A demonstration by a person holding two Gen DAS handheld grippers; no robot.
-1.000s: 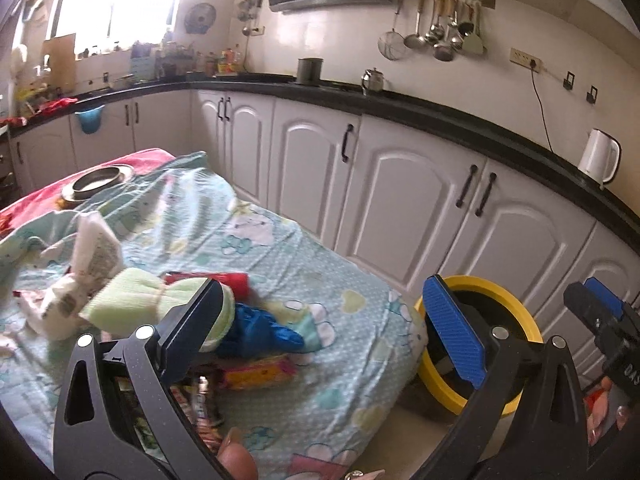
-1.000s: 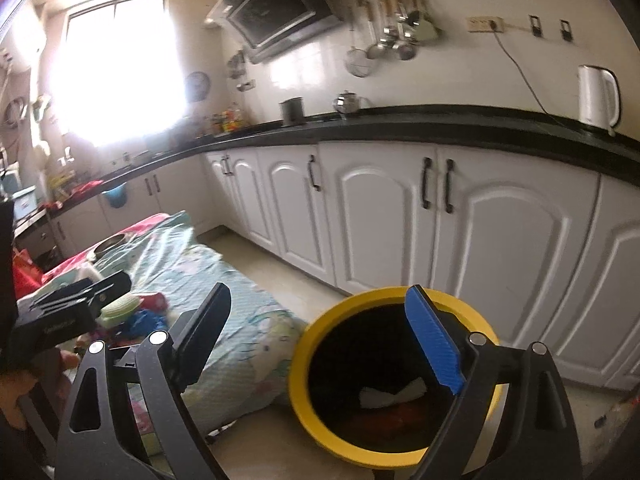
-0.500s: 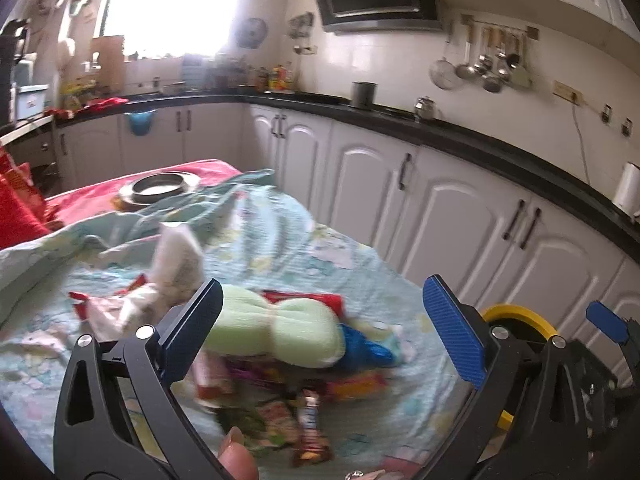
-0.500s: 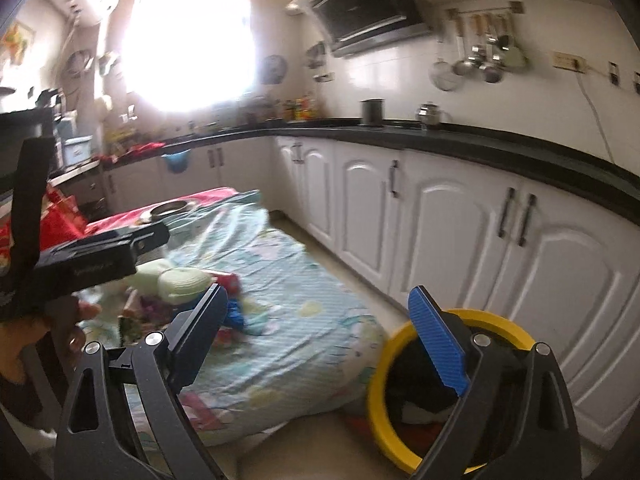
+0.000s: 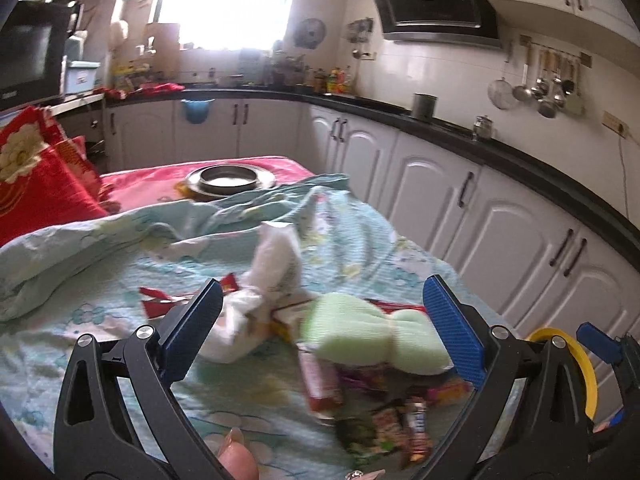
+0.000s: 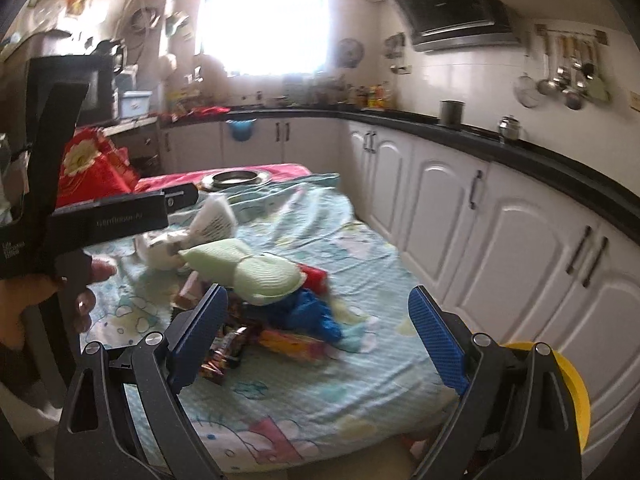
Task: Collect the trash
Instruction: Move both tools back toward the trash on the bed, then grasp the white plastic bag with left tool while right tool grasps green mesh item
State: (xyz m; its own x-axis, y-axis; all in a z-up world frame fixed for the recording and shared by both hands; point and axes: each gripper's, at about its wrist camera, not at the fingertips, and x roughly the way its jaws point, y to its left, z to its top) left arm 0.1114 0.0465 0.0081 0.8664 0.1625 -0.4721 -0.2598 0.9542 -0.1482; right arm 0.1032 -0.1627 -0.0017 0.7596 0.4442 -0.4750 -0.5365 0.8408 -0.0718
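— Where's the trash?

— Wrappers [image 5: 384, 420] sit low centre on the blue sheet [image 5: 360, 236], beside a green sponge [image 5: 372, 336]. The yellow bin [image 6: 572, 396] is lower right.

— And the tongs?

— Left gripper [image 5: 320, 328] and right gripper [image 6: 318, 334] both gape wide, holding nothing.

Pale green sponge [image 5: 372, 336], yellow bin [image 6: 572, 396] (black inside), cartoon-print aqua sheet [image 6: 360, 256].

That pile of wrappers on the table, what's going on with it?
A person holds a two-finger gripper in each hand and is clearing trash. Both the left gripper and the right gripper are open and empty, aimed at the litter on the cloth-covered table: snack wrappers, a pale green sponge, crumpled white paper. A yellow-rimmed bin waits beside the table.
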